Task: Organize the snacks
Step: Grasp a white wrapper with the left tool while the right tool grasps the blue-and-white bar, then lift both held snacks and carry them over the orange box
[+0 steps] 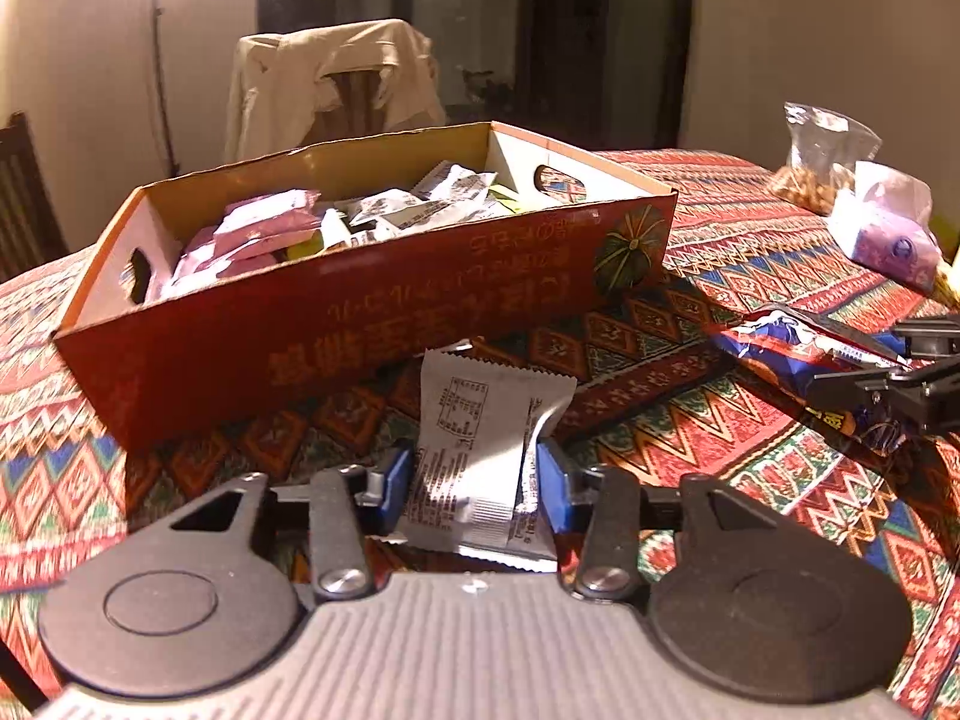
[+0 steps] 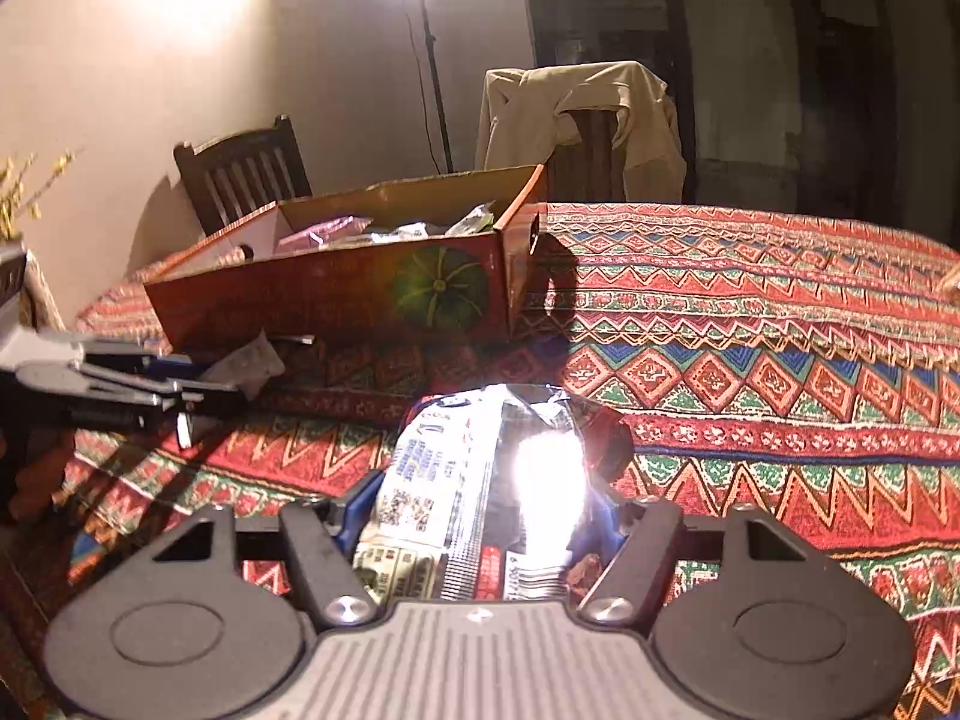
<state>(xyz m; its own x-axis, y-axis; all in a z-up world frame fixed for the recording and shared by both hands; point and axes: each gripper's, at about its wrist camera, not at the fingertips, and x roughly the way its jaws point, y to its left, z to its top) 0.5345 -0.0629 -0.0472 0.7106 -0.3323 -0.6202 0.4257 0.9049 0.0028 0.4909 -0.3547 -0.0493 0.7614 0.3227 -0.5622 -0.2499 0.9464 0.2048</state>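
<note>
A red cardboard box (image 1: 300,324) with several snack packets inside stands on the patterned tablecloth (image 1: 690,420). Just in front of it, my left gripper (image 1: 474,474) is shut on a silver-white snack packet (image 1: 474,420), whose right edge buckles against the blue pad. In the right wrist view, my right gripper (image 2: 486,504) is shut on a shiny foil snack packet (image 2: 456,468) that glares under the lamp. That packet shows blue and red (image 1: 798,348) in the left wrist view, beside the right gripper (image 1: 900,372). The box (image 2: 336,294) lies ahead to the left, with the left gripper (image 2: 180,387) near it.
A clear bag of nuts (image 1: 822,162) and a white-and-purple pack (image 1: 888,228) sit at the table's far right. A chair draped with a beige jacket (image 1: 336,78) stands behind the box. A dark wooden chair (image 2: 240,168) stands by the wall.
</note>
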